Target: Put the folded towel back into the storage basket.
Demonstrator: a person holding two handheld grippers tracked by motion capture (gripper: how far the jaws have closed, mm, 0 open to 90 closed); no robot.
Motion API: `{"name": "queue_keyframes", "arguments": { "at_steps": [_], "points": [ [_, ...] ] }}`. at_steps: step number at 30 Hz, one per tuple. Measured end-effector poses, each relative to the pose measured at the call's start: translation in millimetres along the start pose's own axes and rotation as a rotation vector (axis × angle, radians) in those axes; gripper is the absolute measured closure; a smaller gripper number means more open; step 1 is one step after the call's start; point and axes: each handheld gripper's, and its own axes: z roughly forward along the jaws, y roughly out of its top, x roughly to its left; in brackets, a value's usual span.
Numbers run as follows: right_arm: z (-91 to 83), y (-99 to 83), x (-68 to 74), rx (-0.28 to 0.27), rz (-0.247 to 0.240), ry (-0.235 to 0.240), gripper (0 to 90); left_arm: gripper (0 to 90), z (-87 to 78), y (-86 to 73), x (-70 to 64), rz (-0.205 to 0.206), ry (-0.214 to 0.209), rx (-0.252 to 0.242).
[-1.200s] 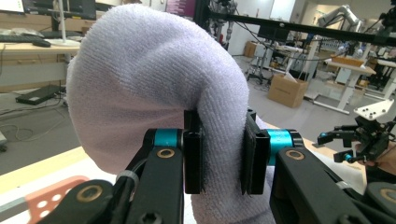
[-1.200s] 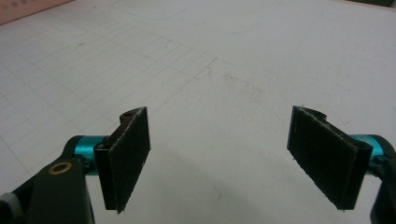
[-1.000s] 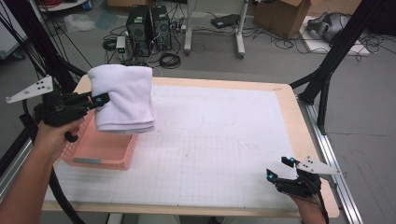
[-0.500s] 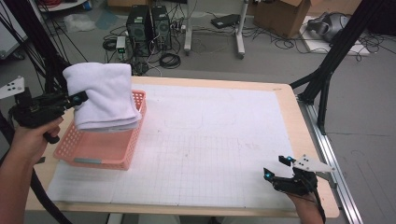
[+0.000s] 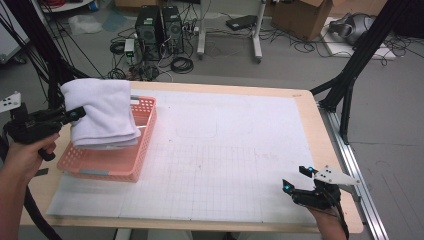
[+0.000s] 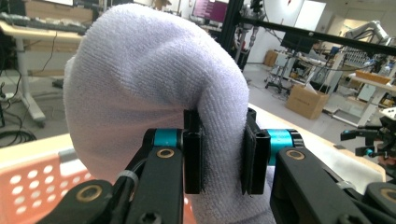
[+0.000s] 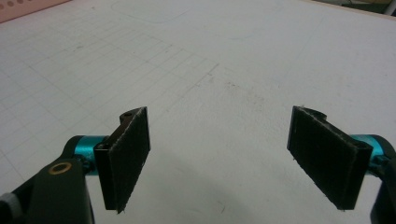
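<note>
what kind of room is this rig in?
Most likely a robotics lab or workshop. Desktop computers and loose cables sit on the bare floor behind the table, cardboard boxes stand nearby, and the left gripper view shows more workbenches and black frames.

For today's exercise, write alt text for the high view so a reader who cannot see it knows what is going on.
The left tongs hold a folded white towel above a pink plastic basket at the left of a white gridded table mat. The right tongs rest open and empty near the mat's front right corner.
</note>
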Motion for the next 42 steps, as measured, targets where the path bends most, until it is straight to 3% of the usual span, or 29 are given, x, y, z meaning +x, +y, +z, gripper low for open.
{"name": "queue_keyframes", "arguments": {
  "at_steps": [8,21,34,38,42],
  "points": [
    [5.7,-2.4,-1.8,0.024,0.001,-0.004,20.1,74.1,-3.0,-14.5,13.1,-0.022,0.002,0.008],
    [4.6,-2.8,-0.2,0.029,0.002,-0.010,20.1,72.9,8.9,-43.3,22.6,-0.060,-0.013,0.108],
    [1.0,-1.3,1.0,0.008,-0.009,-0.014,20.1,69.0,23.3,-50.2,24.1,-0.078,0.010,0.173],
    [1.5,-1.3,1.4,0.011,0.000,-0.012,20.1,59.7,24.0,-49.9,27.6,-0.117,0.052,0.184],
    [0.7,-1.1,1.1,0.002,-0.001,-0.015,20.1,43.7,21.9,-47.0,30.7,-0.156,0.142,0.202]
  ]
}}
